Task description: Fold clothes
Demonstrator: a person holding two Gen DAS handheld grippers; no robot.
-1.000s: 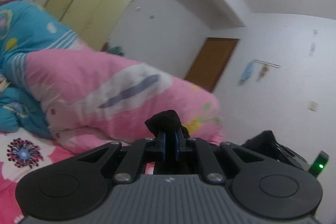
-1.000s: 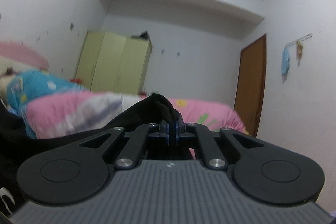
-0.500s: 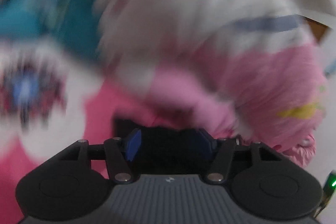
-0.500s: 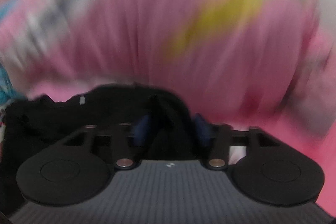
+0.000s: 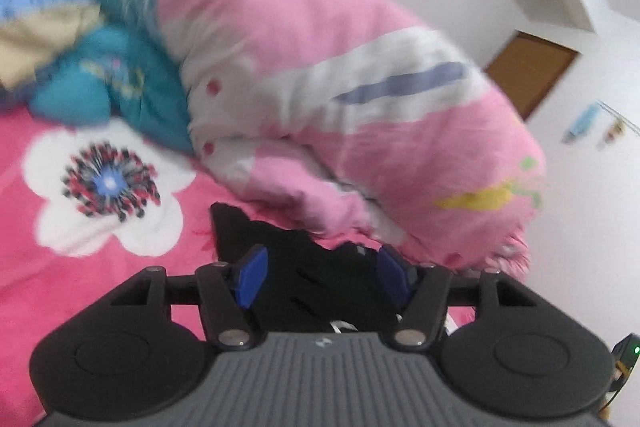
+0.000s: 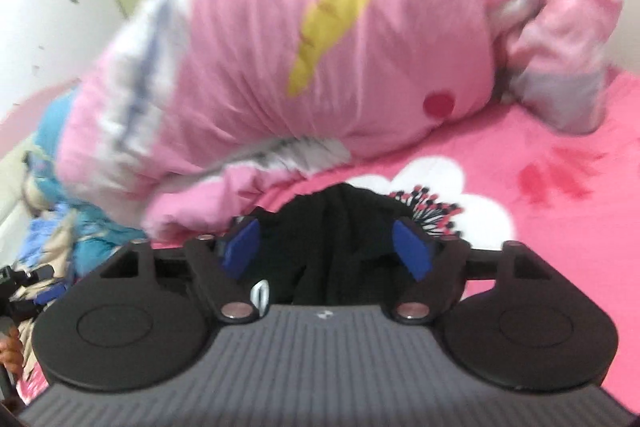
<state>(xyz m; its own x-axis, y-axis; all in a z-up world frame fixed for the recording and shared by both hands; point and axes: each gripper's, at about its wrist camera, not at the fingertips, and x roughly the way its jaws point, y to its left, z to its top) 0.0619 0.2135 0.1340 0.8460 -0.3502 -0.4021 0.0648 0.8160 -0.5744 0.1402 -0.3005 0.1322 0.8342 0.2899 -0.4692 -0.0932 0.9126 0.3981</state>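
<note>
Between both sets of blue pads lies the black garment, flat on the pink floral sheet. Left gripper and right gripper have just been opening; pads stand clear of the cloth, nothing clamped. Both sit equally near, garment directly ahead and below. Long axis probably runs between the two grippers; blur hides its ends. Beyond: pink quilt, touching the garment's far edge.

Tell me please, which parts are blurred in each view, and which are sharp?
Left wrist view: quilt and bedsheet smeared by motion blur; left gripper sharper. Right wrist view: quilt is blurred too, black garment soft; right gripper clearest. Both show fisheye bending at the edges.
</note>
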